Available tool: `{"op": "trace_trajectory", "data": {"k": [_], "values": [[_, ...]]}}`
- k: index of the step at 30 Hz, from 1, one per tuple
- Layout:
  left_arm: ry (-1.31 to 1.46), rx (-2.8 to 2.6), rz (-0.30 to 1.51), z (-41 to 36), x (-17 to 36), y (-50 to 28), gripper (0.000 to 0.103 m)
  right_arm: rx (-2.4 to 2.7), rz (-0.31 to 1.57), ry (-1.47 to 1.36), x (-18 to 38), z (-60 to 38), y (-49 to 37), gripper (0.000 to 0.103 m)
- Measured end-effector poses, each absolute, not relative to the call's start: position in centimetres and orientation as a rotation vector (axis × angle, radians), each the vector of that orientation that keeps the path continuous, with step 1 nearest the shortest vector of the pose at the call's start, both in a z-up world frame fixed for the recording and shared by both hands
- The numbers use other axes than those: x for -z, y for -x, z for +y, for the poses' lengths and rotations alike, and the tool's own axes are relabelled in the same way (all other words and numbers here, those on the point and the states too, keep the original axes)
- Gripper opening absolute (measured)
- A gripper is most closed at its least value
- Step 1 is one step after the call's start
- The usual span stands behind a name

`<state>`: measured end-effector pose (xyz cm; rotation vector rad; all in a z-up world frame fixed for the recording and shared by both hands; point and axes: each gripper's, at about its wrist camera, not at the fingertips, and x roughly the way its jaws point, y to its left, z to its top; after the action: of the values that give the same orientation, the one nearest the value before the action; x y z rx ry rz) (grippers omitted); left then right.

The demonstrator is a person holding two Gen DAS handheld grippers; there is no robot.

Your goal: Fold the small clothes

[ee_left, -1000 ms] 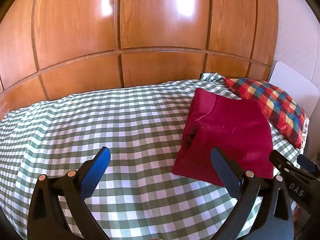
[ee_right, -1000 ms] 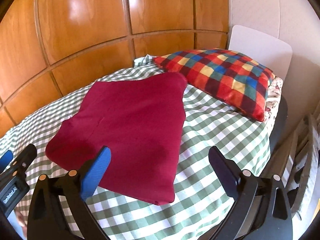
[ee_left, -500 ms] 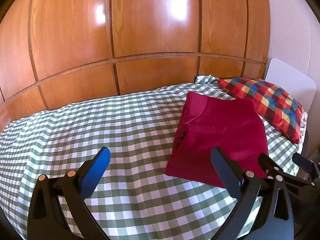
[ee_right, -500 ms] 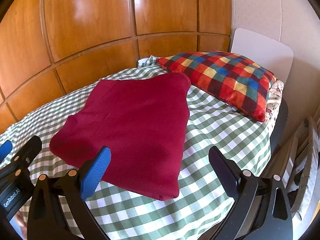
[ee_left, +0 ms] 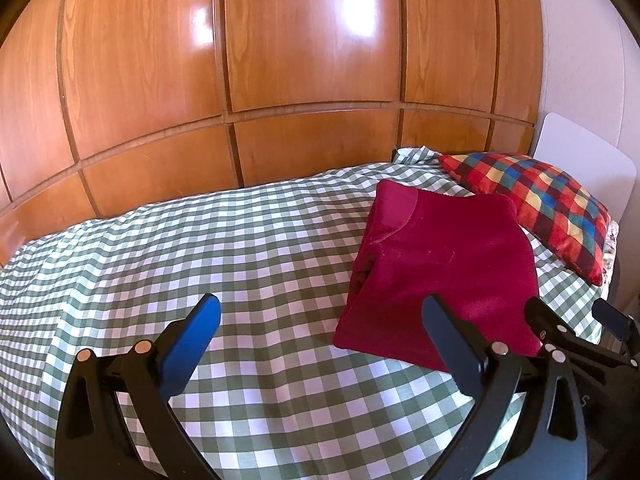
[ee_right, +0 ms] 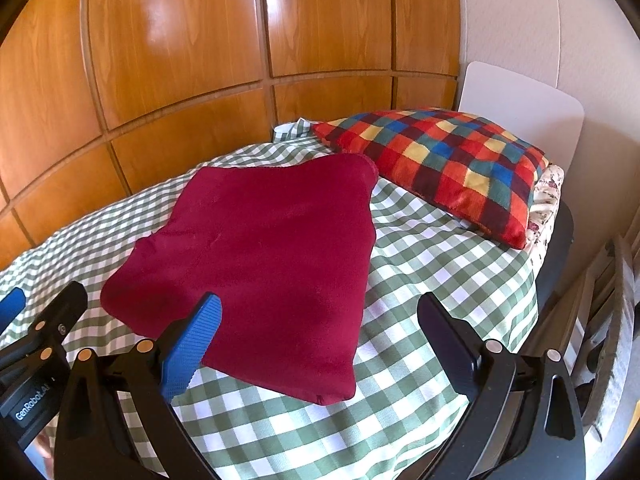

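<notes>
Both grippers have pulled back. From the left gripper [ee_left: 320, 320], fingers wide apart and empty, the red cloth [ee_left: 440, 276] lies folded on the bed [ee_left: 200, 260]. From the right gripper [ee_right: 318, 314], also wide apart, it rests flat beside the pillow [ee_right: 440, 160], out of the way.

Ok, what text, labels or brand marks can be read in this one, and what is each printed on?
"GenRobot.AI": white print on the body of the left tongs, seen at the right wrist view's lower left edge.
A faint mark on the right tongs' body in the left wrist view: too dim to read.
Nothing else bears text.
</notes>
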<state>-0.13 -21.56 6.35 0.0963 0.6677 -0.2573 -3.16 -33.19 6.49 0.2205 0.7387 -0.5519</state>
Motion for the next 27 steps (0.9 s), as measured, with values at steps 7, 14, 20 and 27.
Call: {"op": "trace_trajectory", "data": {"k": [7, 14, 20, 27], "values": [[-0.094, 0.250, 0.668, -21.28, -6.42, 0.08, 0.101, 0.548, 0.741, -0.220, -6.57, -33.03, 3.08, 0.097], [-0.087, 0.240, 0.675, -21.31, -6.53, 0.01, 0.100, 0.547, 0.740, -0.220, -6.53, -32.91, 3.03, 0.097], [-0.081, 0.242, 0.679, -21.24, -6.49, -0.03, 0.100, 0.546, 0.742, -0.217, -6.53, -32.91, 3.03, 0.097], [-0.090, 0.250, 0.668, -21.29, -6.45, 0.09, 0.100, 0.536, 0.746, -0.212, -6.25, -32.57, 2.63, 0.097]]}}
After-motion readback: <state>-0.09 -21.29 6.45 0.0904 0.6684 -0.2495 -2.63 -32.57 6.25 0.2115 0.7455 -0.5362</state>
